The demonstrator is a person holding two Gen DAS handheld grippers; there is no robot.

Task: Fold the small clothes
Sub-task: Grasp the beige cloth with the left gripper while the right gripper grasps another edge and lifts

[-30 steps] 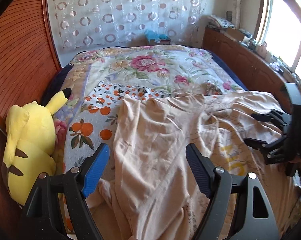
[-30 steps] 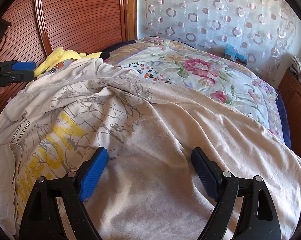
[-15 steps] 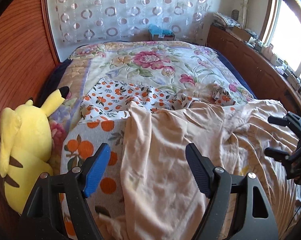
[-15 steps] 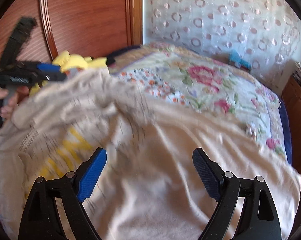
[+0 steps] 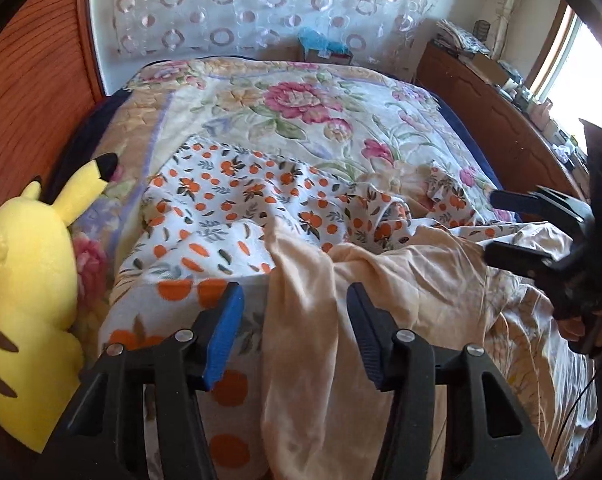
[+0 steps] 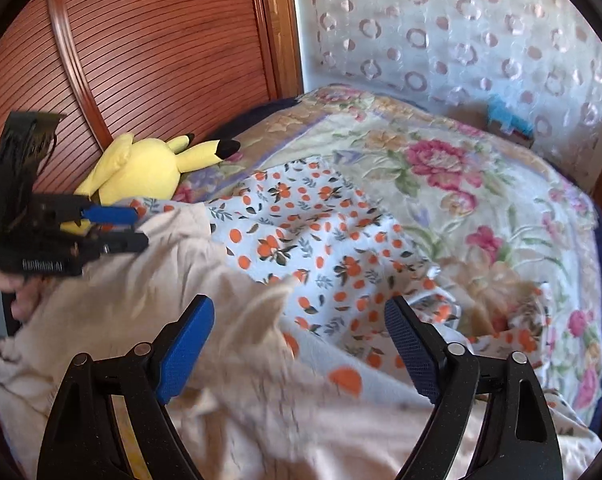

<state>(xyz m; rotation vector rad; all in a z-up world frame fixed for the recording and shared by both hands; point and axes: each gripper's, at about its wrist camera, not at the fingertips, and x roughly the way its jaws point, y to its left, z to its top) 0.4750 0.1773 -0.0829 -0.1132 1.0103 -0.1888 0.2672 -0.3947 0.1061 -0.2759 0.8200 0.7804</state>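
A beige T-shirt (image 5: 401,280) (image 6: 141,292) lies crumpled at the near side of the bed, partly over an orange-print garment (image 5: 237,208) (image 6: 301,232). A fold of the beige shirt runs between the fingers of my left gripper (image 5: 295,320), whose jaws are closing. Its blue pads stand a little off the cloth on both sides. From the right wrist view the left gripper (image 6: 121,229) sits over the shirt's far left edge. My right gripper (image 6: 299,340) is open wide above the blurred beige cloth and grips nothing. It also shows at the right (image 5: 513,224).
A yellow plush toy (image 5: 25,280) (image 6: 141,168) leans against the ribbed wooden headboard (image 5: 21,100). The floral bedspread (image 5: 301,100) stretches to a patterned curtain (image 5: 241,8). A wooden ledge (image 5: 481,92) with clutter runs along the bed's right side under a window.
The beige shirt has been drawn toward the near edge, uncovering more of the orange-print garment. My left jaws have narrowed around the shirt's fold. The right gripper swung across the bed.
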